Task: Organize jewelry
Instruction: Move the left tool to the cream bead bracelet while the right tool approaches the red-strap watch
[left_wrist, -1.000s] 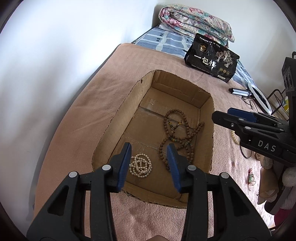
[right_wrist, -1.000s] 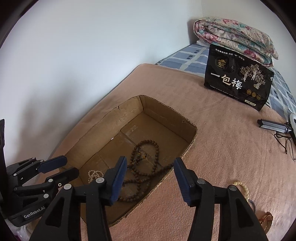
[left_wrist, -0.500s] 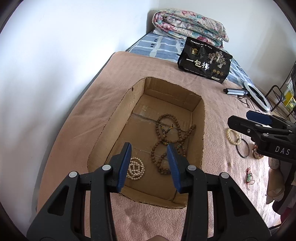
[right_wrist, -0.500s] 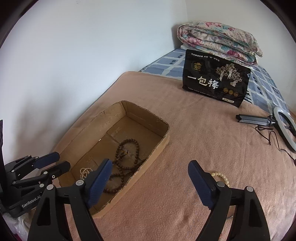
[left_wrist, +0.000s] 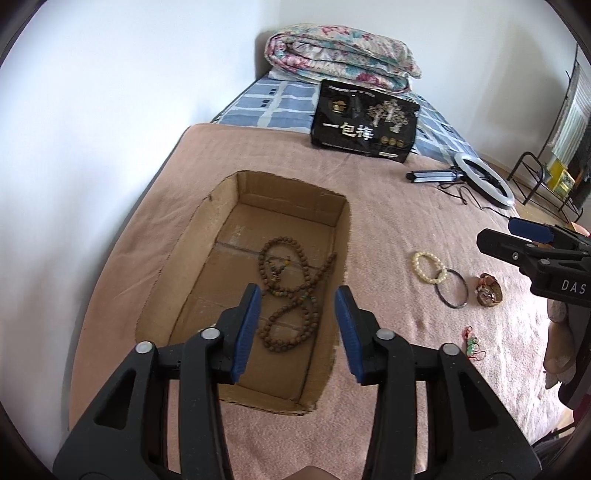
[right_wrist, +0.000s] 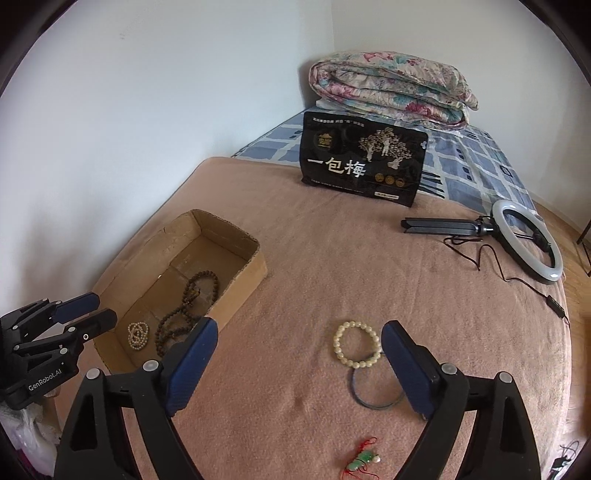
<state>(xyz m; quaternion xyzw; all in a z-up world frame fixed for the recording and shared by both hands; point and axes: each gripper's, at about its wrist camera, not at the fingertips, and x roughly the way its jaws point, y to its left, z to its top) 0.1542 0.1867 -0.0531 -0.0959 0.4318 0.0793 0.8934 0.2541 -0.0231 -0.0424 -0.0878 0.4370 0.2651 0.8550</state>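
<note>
My left gripper (left_wrist: 298, 330), marked "GenRobot.AI", opens empty above the cardboard box (left_wrist: 221, 206); my right gripper (right_wrist: 299, 369), "DAS", widens empty beside it; black bag (right_wrist: 364, 162) beyond reads "一包梅".

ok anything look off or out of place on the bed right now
Mostly the jewelry not yet boxed: a cream bead bracelet overlapping a dark bangle, a brown watch and a small red-and-green charm lie loose on the pink blanket. The cardboard box has ragged, unevenly cut edges. Nothing looks spilled.
</note>
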